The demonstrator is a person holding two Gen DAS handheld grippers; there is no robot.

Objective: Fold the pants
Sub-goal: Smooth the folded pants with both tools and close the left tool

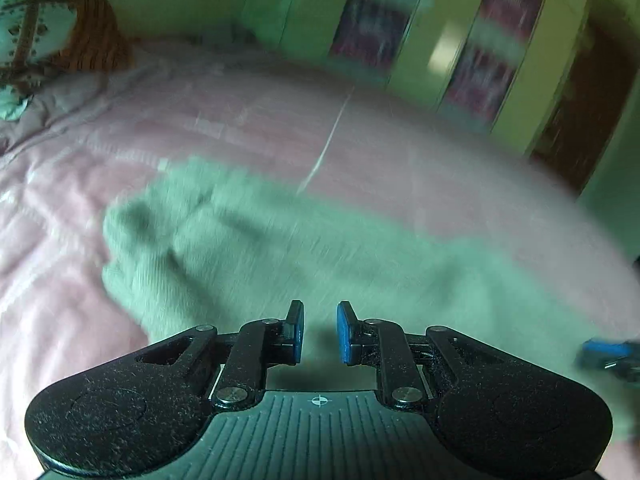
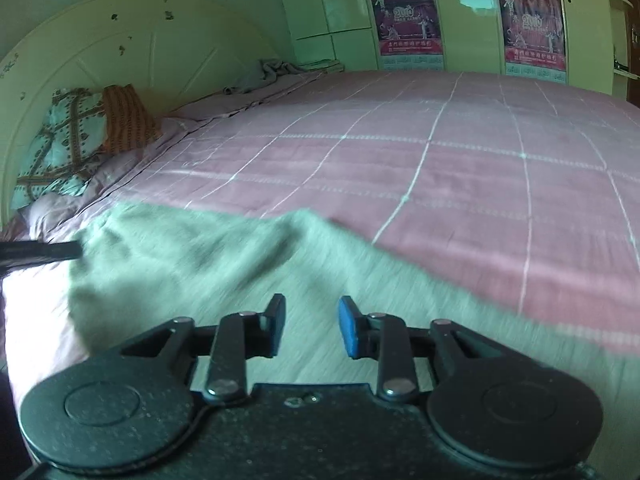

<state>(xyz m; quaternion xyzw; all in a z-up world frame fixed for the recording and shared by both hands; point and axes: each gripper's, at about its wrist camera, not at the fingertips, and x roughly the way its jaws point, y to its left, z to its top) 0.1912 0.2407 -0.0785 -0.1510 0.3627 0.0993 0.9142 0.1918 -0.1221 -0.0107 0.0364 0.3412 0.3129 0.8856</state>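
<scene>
Green pants (image 2: 208,272): I am seeing them lying spread and rumpled across the near side of the bed, under both claws
Bed (image 2: 460,168): it is wearing a pink cover with a pale grid of lines
Left claw (image 1: 319,332): I am holding it open just above the green cloth, nothing between its blue pads
Right claw (image 2: 312,326): I am keeping its jaws apart over the pants, gripping nothing
Pillows (image 2: 80,136): they are leaning against the headboard (image 2: 132,48)
Left view: it is coming through blurred
</scene>
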